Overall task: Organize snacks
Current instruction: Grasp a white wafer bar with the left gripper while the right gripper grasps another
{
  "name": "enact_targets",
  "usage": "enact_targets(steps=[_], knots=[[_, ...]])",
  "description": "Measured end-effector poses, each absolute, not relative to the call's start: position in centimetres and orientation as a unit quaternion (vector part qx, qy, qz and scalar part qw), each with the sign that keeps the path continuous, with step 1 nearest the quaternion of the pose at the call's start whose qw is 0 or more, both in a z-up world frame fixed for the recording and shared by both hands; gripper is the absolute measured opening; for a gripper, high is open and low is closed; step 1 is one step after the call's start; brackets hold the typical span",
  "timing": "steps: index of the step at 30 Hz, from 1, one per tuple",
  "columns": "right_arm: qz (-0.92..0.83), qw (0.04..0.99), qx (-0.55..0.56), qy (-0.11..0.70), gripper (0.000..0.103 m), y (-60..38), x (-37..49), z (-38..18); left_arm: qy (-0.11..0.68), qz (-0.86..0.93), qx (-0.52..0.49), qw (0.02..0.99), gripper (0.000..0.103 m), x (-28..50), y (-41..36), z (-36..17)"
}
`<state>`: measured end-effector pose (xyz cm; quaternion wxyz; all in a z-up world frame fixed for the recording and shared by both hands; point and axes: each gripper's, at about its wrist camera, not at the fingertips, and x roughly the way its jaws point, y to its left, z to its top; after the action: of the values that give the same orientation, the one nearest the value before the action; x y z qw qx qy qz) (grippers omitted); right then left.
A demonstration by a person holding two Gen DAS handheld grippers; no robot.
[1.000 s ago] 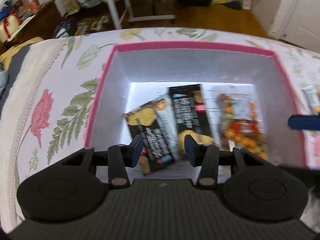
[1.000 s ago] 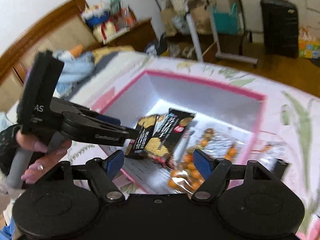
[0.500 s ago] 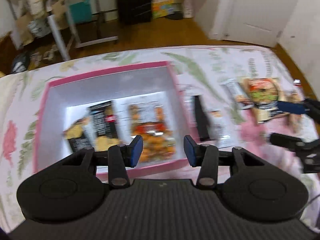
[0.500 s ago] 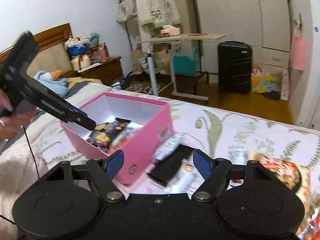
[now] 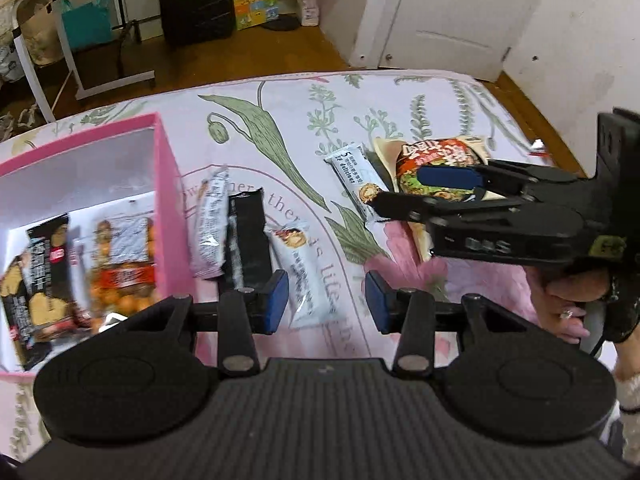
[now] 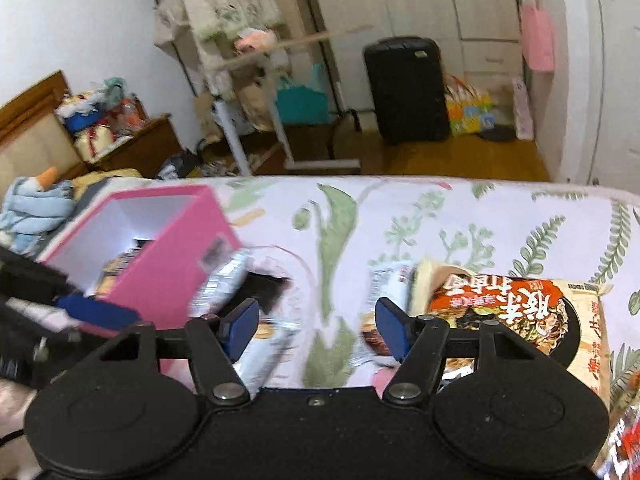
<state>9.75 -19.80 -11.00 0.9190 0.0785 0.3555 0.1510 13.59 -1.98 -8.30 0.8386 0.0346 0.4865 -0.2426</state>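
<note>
In the left wrist view, the pink box [image 5: 168, 200] sat at nine o'clock on the bed [image 5: 304, 112], already holding several packets. Three bars [image 5: 244, 232] lay loose just beside its wall, another bar [image 5: 354, 178] and a noodle packet [image 5: 436, 160] toward two o'clock. The left hand-held gripper [image 5: 326, 300] was empty, its jaws narrow.

In the right wrist view, the right hand-held gripper [image 6: 318, 322] was closing on nothing; the noodle packet [image 6: 516, 312] lay at three o'clock. Roughly half remained unsorted.
</note>
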Motion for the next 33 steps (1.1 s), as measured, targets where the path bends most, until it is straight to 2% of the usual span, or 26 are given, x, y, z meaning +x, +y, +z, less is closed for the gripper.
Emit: enact_targets(steps=[3,8,16,17,18,19,21,27,33], knots=[[0.13,0.917,0.086,0.367,0.068,-20.1,11.9,-13.5,0.473,-0.215,0.043,0.853,0.042,14.9,-3.7,-10.4],[0.108,0.917,0.068,0.377,0.059,-19.4,13.9,-16.1,0.473,-0.189,0.06,0.859,0.041,16.7,-4.9,-13.4],[0.078,0.921,-0.024,0.38,0.058,-16.6,14.1,-17.6,0.504,-0.175,0.061,0.844,0.041,16.2,-5.1,-16.3],[0.076,0.923,-0.028,0.377,0.053,-16.3,14.0,-17.6,0.502,-0.173,0.062,0.845,0.041,16.2,-5.1,-16.5],[0.073,0.923,-0.024,0.376,0.042,-16.4,14.0,-17.5,0.501,-0.172,0.062,0.846,0.041,16.1,-5.0,-16.6],[0.069,0.923,-0.018,0.378,0.039,-16.5,13.9,-17.4,0.5,-0.171,0.062,0.847,0.039,16.1,-5.0,-16.6],[0.065,0.924,-0.003,0.378,0.033,-16.8,13.5,-17.0,0.503,-0.176,0.063,0.844,0.028,16.0,-5.1,-16.6],[0.07,0.921,0.072,0.376,0.032,-17.3,11.1,-16.1,0.518,-0.191,0.047,0.833,0.025,15.8,-4.8,-16.3],[0.079,0.91,0.089,0.397,0.032,-17.0,8.8,-15.3,0.521,-0.204,0.047,0.827,0.025,14.4,-4.4,-15.1]])
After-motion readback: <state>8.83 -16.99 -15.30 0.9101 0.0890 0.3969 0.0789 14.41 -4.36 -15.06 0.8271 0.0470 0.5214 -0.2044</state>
